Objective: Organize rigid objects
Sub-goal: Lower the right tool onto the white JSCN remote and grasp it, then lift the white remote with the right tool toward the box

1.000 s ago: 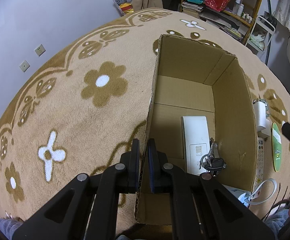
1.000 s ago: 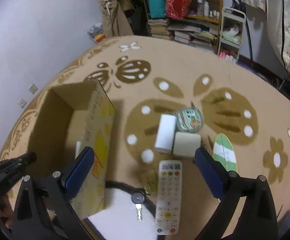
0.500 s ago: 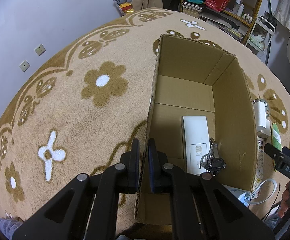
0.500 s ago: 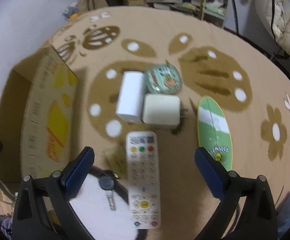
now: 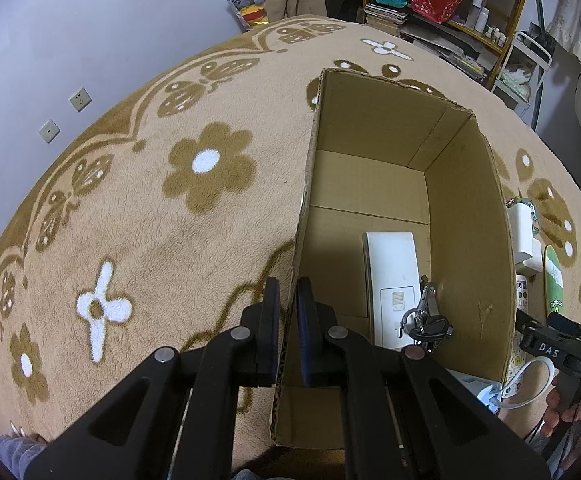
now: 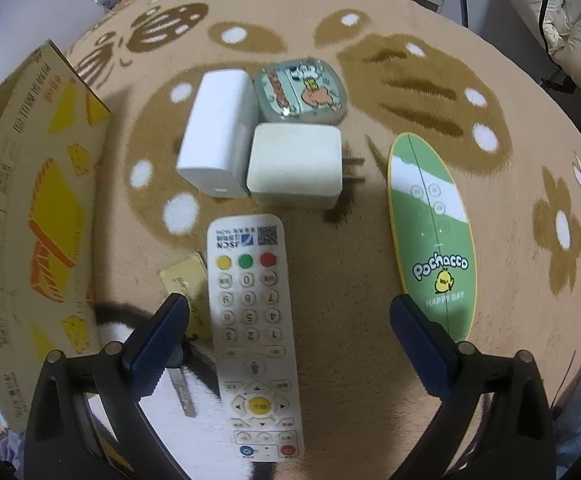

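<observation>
My left gripper (image 5: 288, 320) is shut on the left wall of the open cardboard box (image 5: 370, 148), one finger inside and one outside. On the box floor lie a white flat device (image 5: 392, 280) and a bunch of keys (image 5: 426, 322). My right gripper (image 6: 288, 330) is open and hangs low over the carpet, its fingers either side of a white remote control (image 6: 252, 332). Beyond the remote lie a white charger (image 6: 294, 164) with prongs, a white block (image 6: 216, 134), a cartoon-printed case (image 6: 300, 94) and a green oval Pochacco item (image 6: 434, 232).
A gold card (image 6: 184, 284) and a key (image 6: 182, 394) lie left of the remote, partly under my left finger. The box's printed outer wall (image 6: 38, 208) stands close on the left. A white cable (image 5: 526, 384) lies by the box corner. Shelves (image 5: 450, 4) line the far wall.
My right gripper has dropped toward the carpet and tipped downward, so the remote and chargers look larger and closer. The left gripper has kept its hold on the box wall.
</observation>
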`<state>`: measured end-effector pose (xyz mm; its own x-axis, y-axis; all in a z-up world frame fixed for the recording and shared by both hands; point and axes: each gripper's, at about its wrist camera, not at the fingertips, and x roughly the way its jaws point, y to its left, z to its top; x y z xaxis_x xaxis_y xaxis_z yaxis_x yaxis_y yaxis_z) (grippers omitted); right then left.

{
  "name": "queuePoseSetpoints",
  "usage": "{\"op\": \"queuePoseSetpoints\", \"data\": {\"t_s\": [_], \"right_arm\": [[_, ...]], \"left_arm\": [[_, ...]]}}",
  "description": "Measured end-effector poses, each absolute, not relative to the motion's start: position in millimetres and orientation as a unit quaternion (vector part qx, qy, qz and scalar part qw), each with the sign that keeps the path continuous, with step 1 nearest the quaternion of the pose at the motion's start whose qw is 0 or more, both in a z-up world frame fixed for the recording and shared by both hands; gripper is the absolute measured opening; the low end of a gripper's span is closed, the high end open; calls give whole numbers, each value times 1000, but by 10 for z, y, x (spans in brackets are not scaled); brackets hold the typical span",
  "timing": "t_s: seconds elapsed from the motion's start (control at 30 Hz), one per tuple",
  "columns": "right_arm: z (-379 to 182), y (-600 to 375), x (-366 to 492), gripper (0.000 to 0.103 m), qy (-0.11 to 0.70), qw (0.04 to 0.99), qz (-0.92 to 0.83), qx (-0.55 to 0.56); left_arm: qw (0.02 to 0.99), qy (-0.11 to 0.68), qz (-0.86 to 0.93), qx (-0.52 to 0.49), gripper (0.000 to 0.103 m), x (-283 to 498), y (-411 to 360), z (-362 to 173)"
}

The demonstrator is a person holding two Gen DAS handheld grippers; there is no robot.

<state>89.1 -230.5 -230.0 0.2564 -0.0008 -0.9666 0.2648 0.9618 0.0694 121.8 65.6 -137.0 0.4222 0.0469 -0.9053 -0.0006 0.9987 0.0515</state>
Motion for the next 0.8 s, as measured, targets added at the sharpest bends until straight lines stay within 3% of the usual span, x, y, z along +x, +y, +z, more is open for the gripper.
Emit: {"op": "queuePoseSetpoints", "data": {"t_s": [0.1, 0.2, 0.37, 0.5, 0.8], "right_arm": [[-2348, -2294, 871, 103, 612, 778, -79, 116], [-2373, -2243, 861, 92, 616, 778, -72, 102], [-2388, -2158, 818, 69, 615, 780, -64, 92], [-2372, -2138, 826, 44, 616, 779, -61, 100], [-2408, -1875, 852, 45, 630, 772, -78, 38]], "left_arm": [[843, 537, 14, 23, 8, 1220, 661, -1371], [843, 537, 14, 22, 8, 1219, 671, -1371], [843, 537, 15, 23, 8, 1222, 670, -1372], [843, 537, 15, 25, 8, 1220, 685, -1376], [842, 538, 14, 24, 8, 1226, 694, -1375]]}}
